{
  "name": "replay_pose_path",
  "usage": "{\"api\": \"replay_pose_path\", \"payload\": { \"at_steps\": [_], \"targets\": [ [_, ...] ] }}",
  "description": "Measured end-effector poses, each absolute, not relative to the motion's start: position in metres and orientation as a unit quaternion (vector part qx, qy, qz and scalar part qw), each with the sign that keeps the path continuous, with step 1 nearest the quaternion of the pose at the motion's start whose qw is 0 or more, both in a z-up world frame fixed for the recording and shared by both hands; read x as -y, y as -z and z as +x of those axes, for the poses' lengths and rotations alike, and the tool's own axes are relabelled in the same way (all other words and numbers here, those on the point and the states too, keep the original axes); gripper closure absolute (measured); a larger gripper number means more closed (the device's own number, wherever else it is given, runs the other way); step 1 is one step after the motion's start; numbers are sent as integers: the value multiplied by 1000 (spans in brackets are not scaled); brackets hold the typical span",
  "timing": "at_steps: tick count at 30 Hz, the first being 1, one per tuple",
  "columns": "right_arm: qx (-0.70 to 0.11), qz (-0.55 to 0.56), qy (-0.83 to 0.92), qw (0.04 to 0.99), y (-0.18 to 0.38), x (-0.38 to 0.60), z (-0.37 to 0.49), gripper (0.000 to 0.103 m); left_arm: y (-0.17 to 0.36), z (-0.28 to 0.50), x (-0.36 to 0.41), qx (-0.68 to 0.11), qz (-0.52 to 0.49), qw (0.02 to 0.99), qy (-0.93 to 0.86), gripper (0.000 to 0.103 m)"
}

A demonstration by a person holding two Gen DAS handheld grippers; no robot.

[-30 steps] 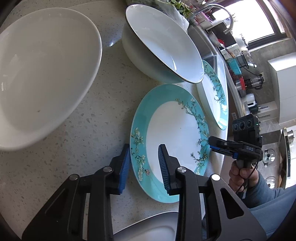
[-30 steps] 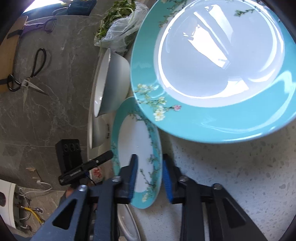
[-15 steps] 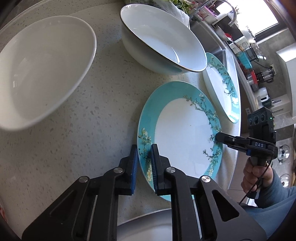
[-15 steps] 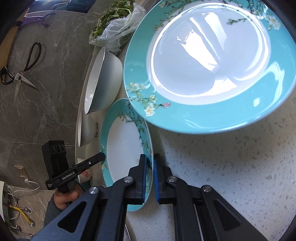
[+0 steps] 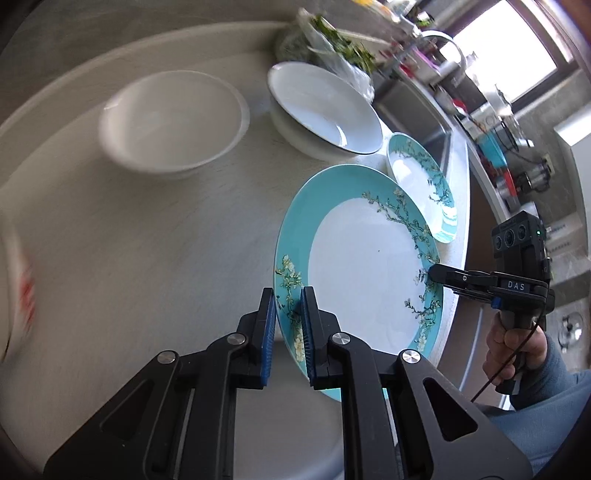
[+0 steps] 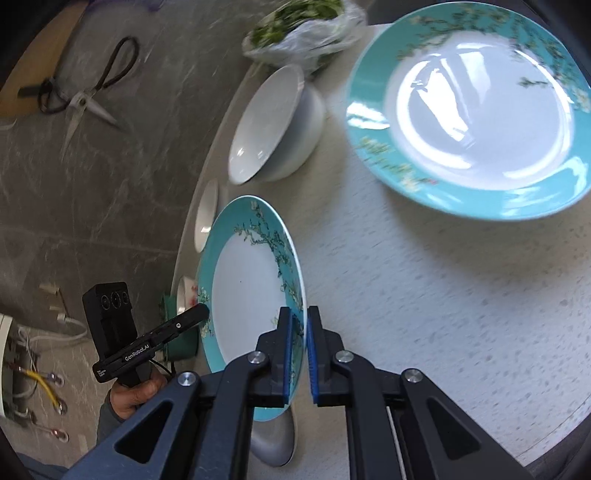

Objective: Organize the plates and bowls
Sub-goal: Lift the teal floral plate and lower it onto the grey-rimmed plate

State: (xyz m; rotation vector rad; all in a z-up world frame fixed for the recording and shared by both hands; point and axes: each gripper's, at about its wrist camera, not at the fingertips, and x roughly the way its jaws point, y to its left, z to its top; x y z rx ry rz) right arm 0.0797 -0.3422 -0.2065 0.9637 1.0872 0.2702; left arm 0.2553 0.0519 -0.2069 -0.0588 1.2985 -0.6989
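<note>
Plates and bowls sit on a pale speckled countertop (image 5: 155, 236), the largest surface we see; it curves off toward a dark grey marbled floor (image 6: 92, 177) in the right wrist view. On it, the biggest dish is a wide turquoise plate (image 6: 476, 110) with a white well and blossom branches, lying flat at the far right of the right wrist view. Next in size is the matching turquoise plate we hold (image 5: 369, 266), tilted up off the counter between both tools. Our left gripper (image 5: 288, 332) is clenched on its near rim, blue pads on either face of the rim. Our right gripper (image 6: 298, 350) is clamped on the opposite rim, the edge running straight between its pads.

Beyond the held plate we note a deep white bowl with a thin dark rim (image 5: 325, 107), and to its left a plain white bowl (image 5: 173, 122), blurred. They stand apart on the counter. A clear plastic bag of leafy greens (image 6: 303, 29) lies just behind the dark-rimmed bowl. A grey rounded dish edge (image 6: 277, 439) shows below the held plate; we cannot tell what it is.

Smaller things: scissors (image 6: 85, 92) on the floor, well apart from the counter, and a small cup with a red pattern (image 6: 186, 299) partly hidden behind the held plate. A hand (image 5: 513, 343) in a blue sleeve grips the right tool's handle.
</note>
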Motion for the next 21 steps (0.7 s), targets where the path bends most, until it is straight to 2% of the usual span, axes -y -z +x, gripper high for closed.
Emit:
{"api": "replay_pose_path", "payload": {
  "at_steps": [11, 21],
  "targets": [
    [-571, 342, -211, 716, 209, 247, 87, 92, 217, 154, -161, -607, -105, 759, 209, 92],
    [-605, 255, -210, 724, 219, 214, 79, 90, 237, 117, -168, -605, -101, 771, 171, 90]
  ]
}}
